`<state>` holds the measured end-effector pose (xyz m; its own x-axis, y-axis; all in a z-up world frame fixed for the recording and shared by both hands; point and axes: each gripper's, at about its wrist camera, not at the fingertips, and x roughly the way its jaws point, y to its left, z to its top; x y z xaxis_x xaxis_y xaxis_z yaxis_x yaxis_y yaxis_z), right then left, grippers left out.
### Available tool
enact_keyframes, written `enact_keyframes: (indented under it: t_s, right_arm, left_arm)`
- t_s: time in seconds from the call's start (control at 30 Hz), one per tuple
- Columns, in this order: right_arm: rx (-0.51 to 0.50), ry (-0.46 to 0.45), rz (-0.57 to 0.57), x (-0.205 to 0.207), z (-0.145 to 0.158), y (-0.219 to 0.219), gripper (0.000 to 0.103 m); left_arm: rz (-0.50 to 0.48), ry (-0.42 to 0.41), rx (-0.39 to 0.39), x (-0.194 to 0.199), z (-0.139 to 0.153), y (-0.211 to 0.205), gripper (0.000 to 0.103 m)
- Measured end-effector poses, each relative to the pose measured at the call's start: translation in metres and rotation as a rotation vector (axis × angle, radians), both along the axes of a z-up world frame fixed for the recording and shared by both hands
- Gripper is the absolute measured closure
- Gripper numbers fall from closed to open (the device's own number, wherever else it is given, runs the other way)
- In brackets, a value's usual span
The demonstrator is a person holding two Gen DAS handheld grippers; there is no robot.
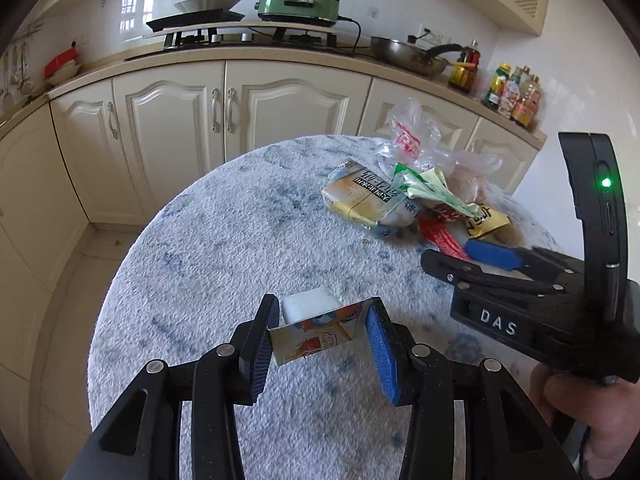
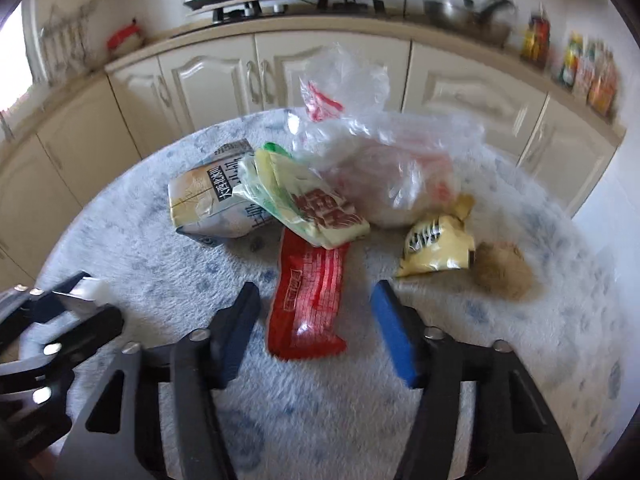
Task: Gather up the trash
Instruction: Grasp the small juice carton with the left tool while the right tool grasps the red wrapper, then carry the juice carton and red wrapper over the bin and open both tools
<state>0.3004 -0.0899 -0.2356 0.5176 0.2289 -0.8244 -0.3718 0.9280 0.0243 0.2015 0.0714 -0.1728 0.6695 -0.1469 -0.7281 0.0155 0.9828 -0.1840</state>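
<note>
A round worktop (image 2: pixel 120 240) with a fuzzy, blue-flecked white cover fills the middle of both views. Toward its upper right in the left wrist view sits a heap of trash: a cream and grey carton (image 2: pixel 208 200) lying on its side, a red wrapper (image 2: pixel 310 300) flat on the cover below it, a yellow packet (image 2: pixel 438 246) to the right, just beside a brown crumbly lump (image 2: pixel 504 274), and a clear plastic bag (image 2: pixel 384 160) behind them. A green and yellow wrapper (image 2: pixel 308 200) rests across the carton and the red wrapper.
</note>
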Motion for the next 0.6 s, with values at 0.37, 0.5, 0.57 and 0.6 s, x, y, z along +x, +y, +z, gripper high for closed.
enact_keyframes:
  t_s: [0.37,0.5,0.57,0.6]
  right_arm:
    - [0.096,0.022,-0.060,-0.047,0.012,-0.050,0.089]
    - [0.130,0.001,-0.096,-0.070,0.026,-0.077,0.089]
    - [0.139,-0.018,-0.113,-0.081,0.034,-0.089,0.089]
    - [0.146,-0.027,-0.121,-0.086,0.039,-0.095,0.089]
  left_arm:
    - [-0.025,-0.033,-0.023,-0.054,0.008,-0.012,0.063]
    - [-0.044,-0.052,-0.020,-0.071,0.018,-0.027,0.063]
    - [-0.053,-0.063,-0.018,-0.080,0.023,-0.038,0.063]
    - [-0.057,-0.070,-0.016,-0.084,0.026,-0.043,0.063]
